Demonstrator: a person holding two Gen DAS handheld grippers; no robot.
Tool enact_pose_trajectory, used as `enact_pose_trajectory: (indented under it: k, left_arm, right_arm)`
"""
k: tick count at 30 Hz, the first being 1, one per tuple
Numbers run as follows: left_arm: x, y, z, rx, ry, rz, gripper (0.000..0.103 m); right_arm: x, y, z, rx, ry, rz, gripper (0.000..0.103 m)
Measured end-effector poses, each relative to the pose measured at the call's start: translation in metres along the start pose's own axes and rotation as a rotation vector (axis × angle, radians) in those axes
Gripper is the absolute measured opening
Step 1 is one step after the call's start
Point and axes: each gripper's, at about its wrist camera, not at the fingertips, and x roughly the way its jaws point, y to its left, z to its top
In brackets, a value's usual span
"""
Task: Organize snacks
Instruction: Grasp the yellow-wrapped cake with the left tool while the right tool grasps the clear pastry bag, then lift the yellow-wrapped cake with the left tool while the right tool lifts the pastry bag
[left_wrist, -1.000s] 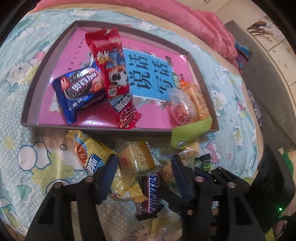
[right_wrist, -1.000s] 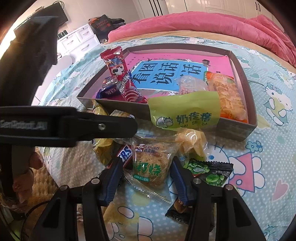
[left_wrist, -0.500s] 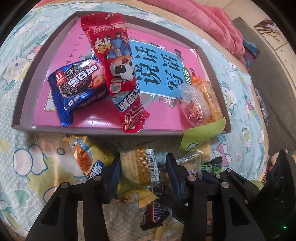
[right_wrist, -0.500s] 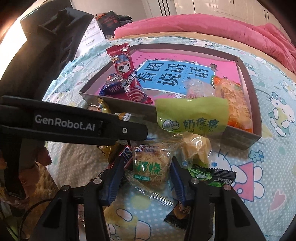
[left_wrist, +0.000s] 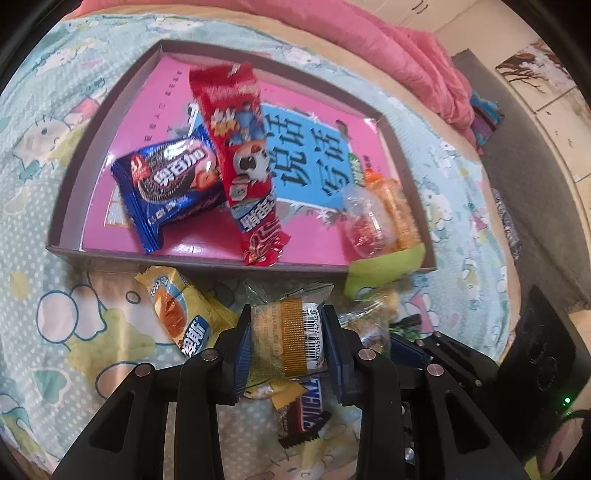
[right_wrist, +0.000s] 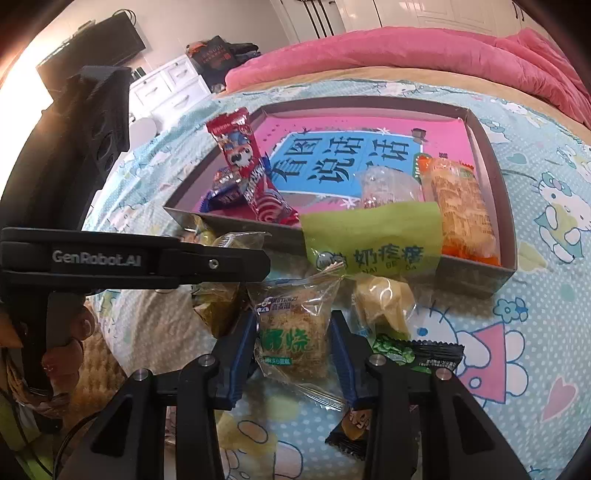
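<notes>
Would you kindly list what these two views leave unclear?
- Left wrist: Snickers bar partly hidden beneath the left tongs and their barcoded cake pack.
- Right wrist: blue cookie pack mostly hidden behind the tray wall.
- Right wrist: black wrapper partly covered by the right tongs.

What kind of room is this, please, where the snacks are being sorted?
Most likely a bedroom. The snacks and the box lie on a bed with a cartoon-print sheet, a pink quilt is bunched behind, and white drawers stand beside.
</notes>
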Motion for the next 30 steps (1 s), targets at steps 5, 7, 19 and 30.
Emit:
enact_pose_trajectory:
  k: [5,7,19,30]
  left_arm:
    - [-0.016,-0.001,0.000,0.002,-0.036,-0.028,0.035]
    - [-0.021,-0.002,0.000,0.005,-0.047,-0.032,0.035]
    - [-0.041,0.000,0.000,0.005,-0.083,-0.038,0.035]
    - [-0.057,-0.001,-0.002,0.023,-0.130,-0.013,0.035]
  right_arm:
    - [-0.004,0.004,0.001,-0.001,-0.018,0.003,0.037]
    - [-0.005,0.002,0.003,0.007,-0.025,0.007,0.037]
    - [-0.012,-0.005,0.010,0.049,-0.087,0.061,0.037]
    - [-0.033,-0.007,0.016,0.046,-0.178,0.062,0.037]
